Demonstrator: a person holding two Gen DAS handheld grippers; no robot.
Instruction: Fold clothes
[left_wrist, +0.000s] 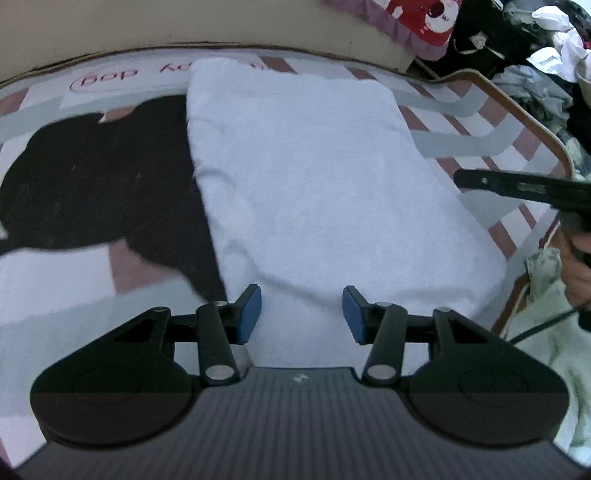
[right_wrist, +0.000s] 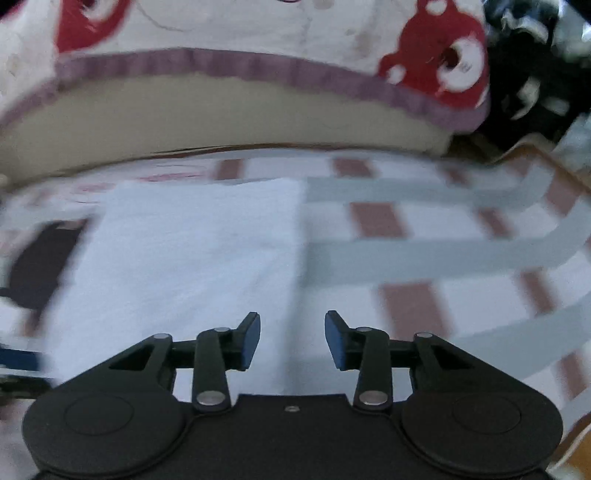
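Note:
A white folded cloth (left_wrist: 306, 177) lies flat on the patterned bed sheet (left_wrist: 48, 288), long side running away from me. My left gripper (left_wrist: 302, 314) hovers over its near edge, open, blue pads apart with only cloth below them. In the right wrist view the same white cloth (right_wrist: 192, 251) fills the left half. My right gripper (right_wrist: 292, 339) is open above the cloth's right edge, nothing between its blue pads. The right gripper's black finger (left_wrist: 517, 186) shows at the right of the left wrist view, above the sheet beside the cloth.
A black garment (left_wrist: 96, 177) lies on the sheet left of the white cloth. A red-and-white pillow with purple trim (right_wrist: 258, 44) sits at the bed's head. A pile of mixed clothes (left_wrist: 535, 55) lies beyond the bed's wooden edge (left_wrist: 532, 122); a pale green fabric (left_wrist: 550, 339) is lower right.

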